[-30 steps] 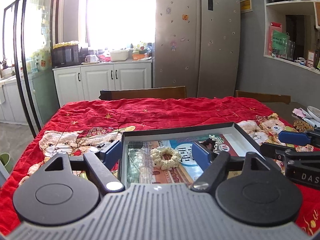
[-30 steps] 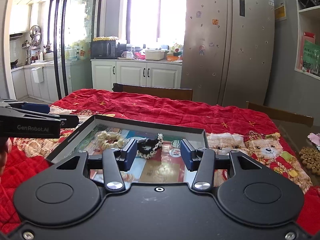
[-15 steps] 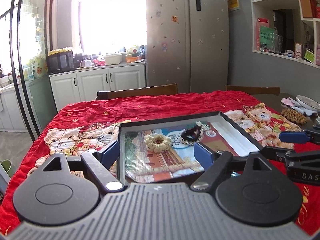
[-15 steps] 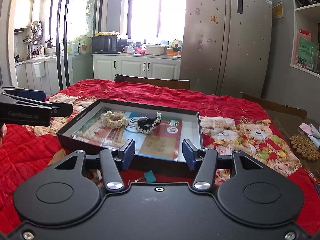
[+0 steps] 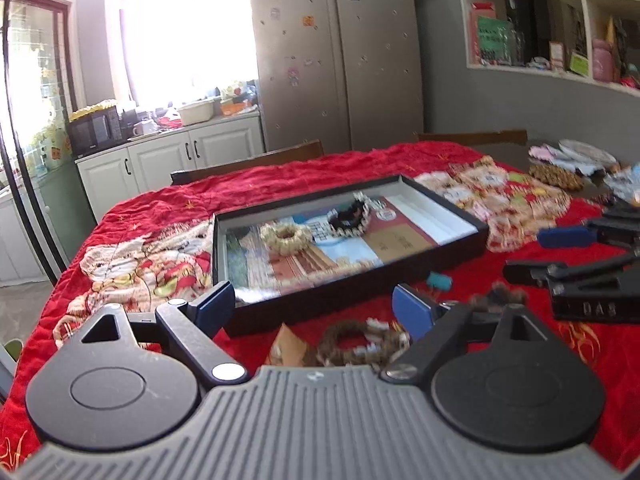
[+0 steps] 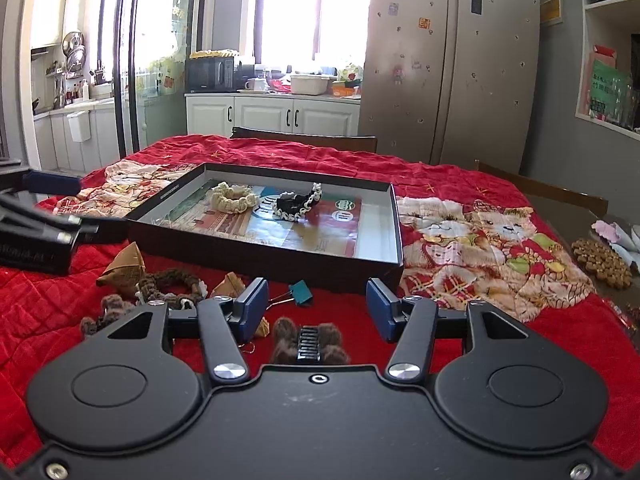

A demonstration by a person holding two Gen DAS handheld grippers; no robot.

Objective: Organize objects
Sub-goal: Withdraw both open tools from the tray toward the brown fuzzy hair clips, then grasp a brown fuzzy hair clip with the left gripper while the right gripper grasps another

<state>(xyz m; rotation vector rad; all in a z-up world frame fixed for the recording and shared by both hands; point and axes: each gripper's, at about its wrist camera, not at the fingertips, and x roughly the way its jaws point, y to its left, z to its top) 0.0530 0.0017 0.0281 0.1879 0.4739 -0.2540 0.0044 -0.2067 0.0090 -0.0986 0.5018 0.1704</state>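
Red cloth [image 6: 460,184] covers the bench. On it sits a flat black tray [image 6: 280,254], the landmark. Inside the tray lie a cream scrunchie [image 6: 234,197] and a black scrunchie with a white edge [image 6: 298,203], side by side. Just in front of the tray on the cloth are a brown scrunchie [image 6: 172,280], a brown furry hair clip [image 6: 308,344] and a small teal binder clip [image 6: 301,292]. The left hand-held gripper [image 5: 312,310] has just been opening and is spread wide, holding nothing. The right hand-held gripper [image 6: 316,308] has opened too, spread above the furry clip, not touching it.
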